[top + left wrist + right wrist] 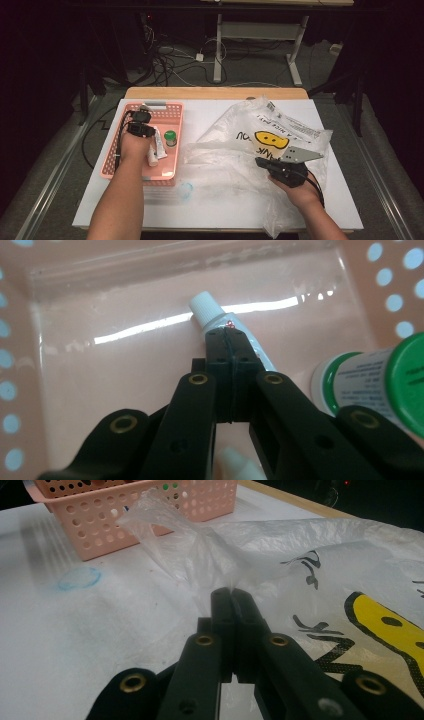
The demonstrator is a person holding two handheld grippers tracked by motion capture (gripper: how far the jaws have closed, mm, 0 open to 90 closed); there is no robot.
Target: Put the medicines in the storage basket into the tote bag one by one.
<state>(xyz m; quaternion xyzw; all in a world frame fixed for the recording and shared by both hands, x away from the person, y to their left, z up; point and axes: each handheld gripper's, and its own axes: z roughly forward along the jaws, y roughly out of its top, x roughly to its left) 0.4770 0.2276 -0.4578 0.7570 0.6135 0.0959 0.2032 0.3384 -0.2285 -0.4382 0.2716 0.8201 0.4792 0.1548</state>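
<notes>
Plastic of the bag [210, 555] is pinched between the clenched jaws of the right gripper [233, 594] on the near table [225, 200], apparently to steady it, while farther off the left gripper [227, 335] clamps a tube [220, 317] inside the pink basket [170, 107], seemingly for transfer.

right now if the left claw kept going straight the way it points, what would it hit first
Probably the white-capped squeeze tube: the shut left claw sits right over it, tips at or just above its body. Whether they already touch is unclear. Beyond it lies the floor of the pink perforated plastic basket.
</notes>
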